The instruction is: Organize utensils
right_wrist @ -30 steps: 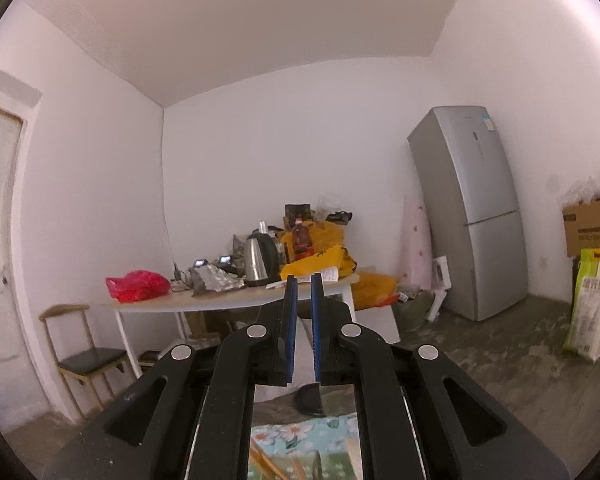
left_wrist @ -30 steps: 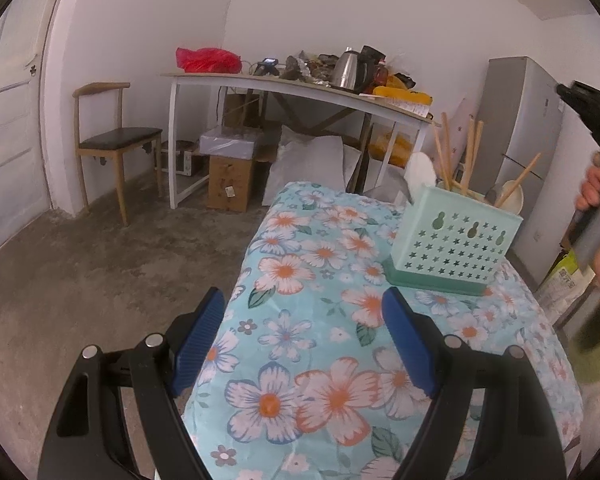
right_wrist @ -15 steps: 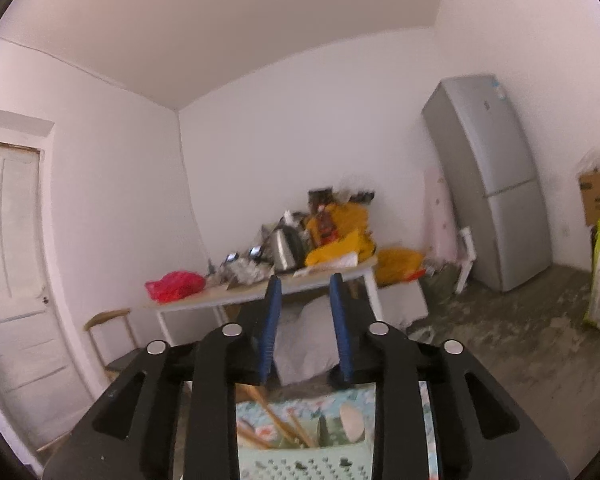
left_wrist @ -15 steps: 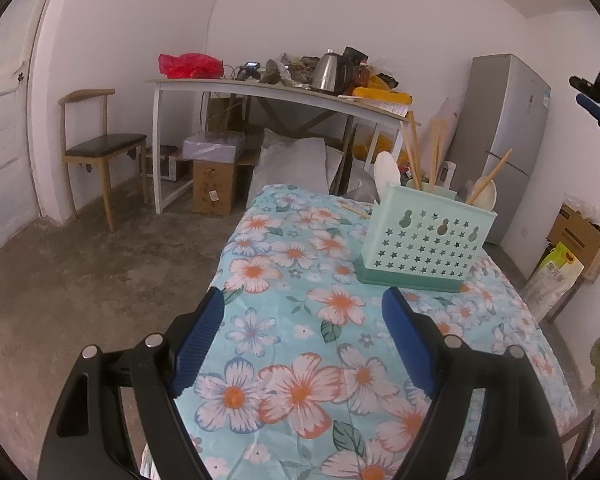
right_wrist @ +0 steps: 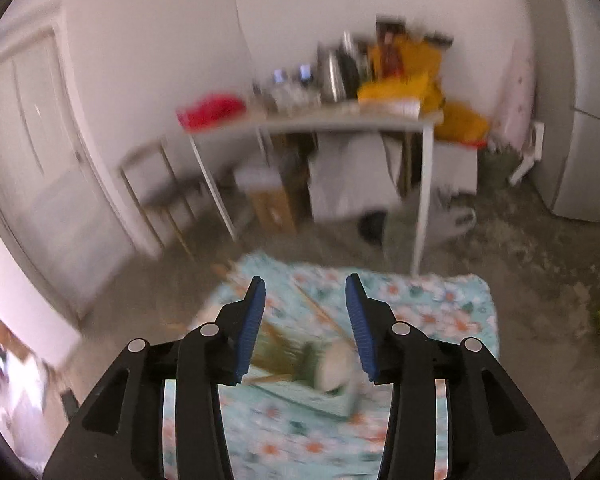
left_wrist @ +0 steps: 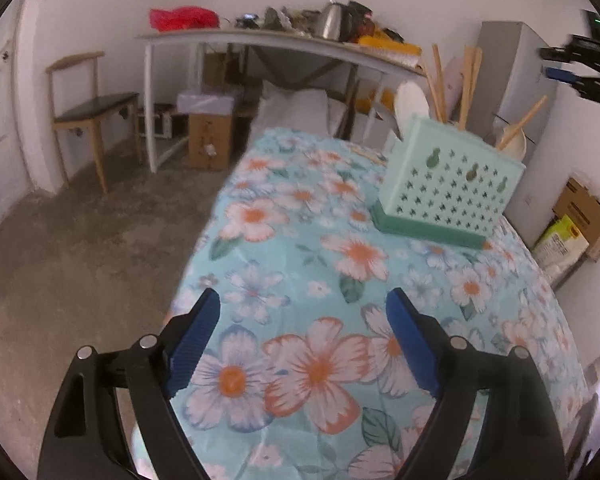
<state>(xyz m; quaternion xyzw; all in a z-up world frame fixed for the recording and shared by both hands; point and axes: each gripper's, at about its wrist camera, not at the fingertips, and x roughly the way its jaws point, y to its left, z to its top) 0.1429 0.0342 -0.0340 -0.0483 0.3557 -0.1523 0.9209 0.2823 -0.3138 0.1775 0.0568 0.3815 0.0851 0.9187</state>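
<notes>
- The bench (left_wrist: 300, 272), under a floral cloth, stretches ahead of and below both hand-held grippers; its far edge shows beyond the right one (right_wrist: 440, 284).
- The fridge (left_wrist: 508, 80) stands far ahead to the right of the left hand-held gripper, against the wall.
- A white table (left_wrist: 284, 46) piled with clutter, a kettle (left_wrist: 332, 26) and a red bag (left_wrist: 182, 18) among it, stands far ahead of both, with boxes under it.
- A chair (left_wrist: 88, 104) stands far ahead to the left, by the wall.
- The mint caddy (left_wrist: 448, 188), a perforated basket, sits on the bench ahead and to the right of the left hand-held gripper, well apart from it. From the right wrist view it lies just below and between the two fingers (right_wrist: 312, 380), blurred.
- The utensils stand in the caddy: chopsticks (left_wrist: 466, 80) upright, a white spoon (left_wrist: 412, 106) at its left end, and a wooden handle (left_wrist: 522, 122) leaning to the right.
- More chopsticks (right_wrist: 320, 312) show between the right fingers; whether they lie on the cloth or stand in the caddy I cannot tell.
- The left hand-held gripper (left_wrist: 303, 320) hangs over the near end of the bench, jaws spread wide, nothing between them.
- The right hand-held gripper (right_wrist: 306, 312) tilts down over the caddy; its jaws have just been opening and stand apart, gripping nothing. It also shows at the upper right edge (left_wrist: 576, 68) of the left wrist view.
</notes>
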